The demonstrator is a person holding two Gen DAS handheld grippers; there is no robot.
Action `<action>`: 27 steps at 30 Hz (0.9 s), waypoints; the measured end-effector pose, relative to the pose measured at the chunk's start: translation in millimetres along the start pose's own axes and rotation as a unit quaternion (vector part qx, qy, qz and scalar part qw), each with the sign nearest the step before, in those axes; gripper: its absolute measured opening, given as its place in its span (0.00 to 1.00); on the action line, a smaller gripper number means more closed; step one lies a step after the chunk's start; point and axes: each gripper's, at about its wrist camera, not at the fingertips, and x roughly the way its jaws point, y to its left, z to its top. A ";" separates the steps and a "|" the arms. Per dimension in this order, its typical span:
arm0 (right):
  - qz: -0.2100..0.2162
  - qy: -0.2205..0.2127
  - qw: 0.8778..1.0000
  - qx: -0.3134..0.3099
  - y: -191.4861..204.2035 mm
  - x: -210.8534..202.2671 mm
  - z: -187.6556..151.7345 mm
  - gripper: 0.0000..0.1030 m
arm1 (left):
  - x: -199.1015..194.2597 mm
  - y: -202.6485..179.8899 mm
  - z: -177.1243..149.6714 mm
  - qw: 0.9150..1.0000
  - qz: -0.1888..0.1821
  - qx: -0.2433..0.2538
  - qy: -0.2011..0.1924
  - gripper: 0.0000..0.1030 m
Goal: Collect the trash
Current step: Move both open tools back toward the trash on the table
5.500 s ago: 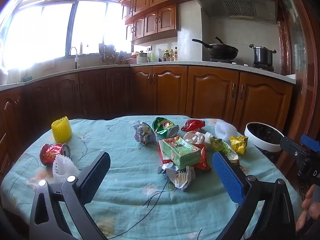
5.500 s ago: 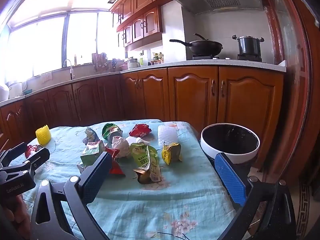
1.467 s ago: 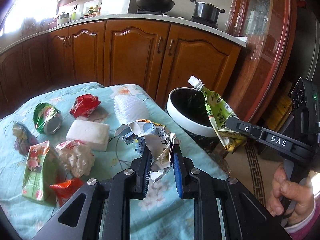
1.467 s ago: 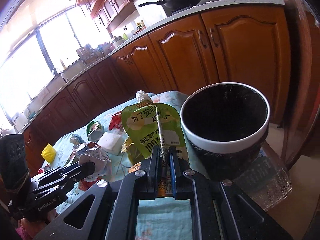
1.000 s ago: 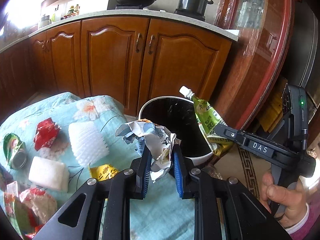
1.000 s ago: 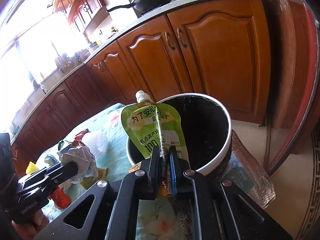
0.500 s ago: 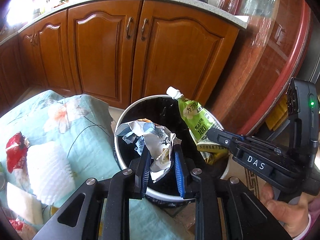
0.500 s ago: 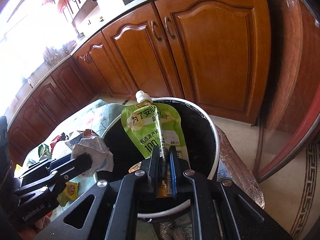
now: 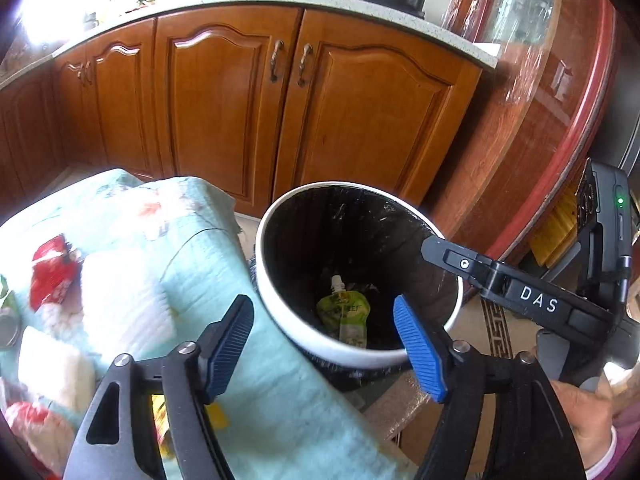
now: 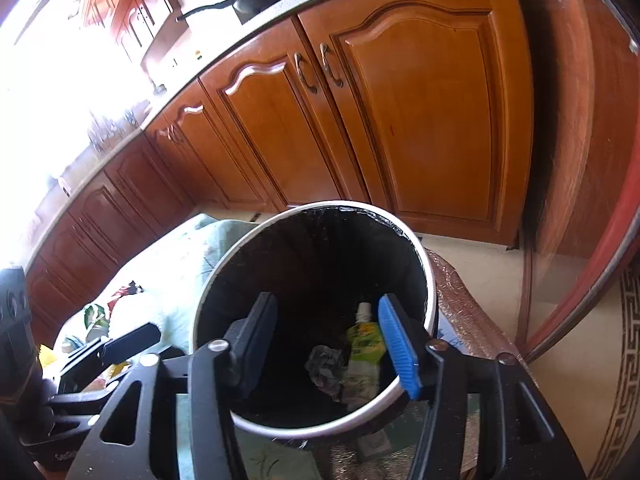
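A white-rimmed bin (image 9: 280, 312) with a black liner stands beside the table; it also shows in the right wrist view (image 10: 428, 280). A green spouted pouch (image 9: 346, 316) lies at its bottom, next to a crumpled grey wrapper (image 10: 326, 366) and the pouch (image 10: 362, 354). My left gripper (image 9: 324, 340) is open and empty above the bin's near rim. My right gripper (image 10: 326, 340) is open and empty over the bin mouth; it also reaches in from the right in the left wrist view (image 9: 436, 248).
The table with the pale green floral cloth (image 9: 280, 412) carries a red wrapper (image 9: 50, 270), white foam pieces (image 9: 120, 300) and a yellow packet (image 9: 160, 412). Wooden cabinets (image 9: 280, 120) stand behind the bin. A glass-fronted cupboard (image 9: 552, 100) stands to the right.
Both grippers have opened over the bin. The crumpled wrapper has dropped from my left gripper and the green pouch from my right; both now lie in the bin.
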 end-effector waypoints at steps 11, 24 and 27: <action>0.050 -0.021 0.999 0.007 39.7 -32.2 -39.9 0.74 | -87.9 27.7 -64.9 0.998 0.030 -0.043 -0.045 0.76; 0.100 0.037 0.994 -0.023 100.4 -19.9 -86.2 0.75 | -170.2 62.0 -125.6 0.990 0.089 -0.089 -0.057 0.76; 0.106 0.044 0.993 -0.035 114.7 -16.7 -93.8 0.75 | -191.0 69.5 -139.0 0.987 0.104 -0.100 -0.065 0.76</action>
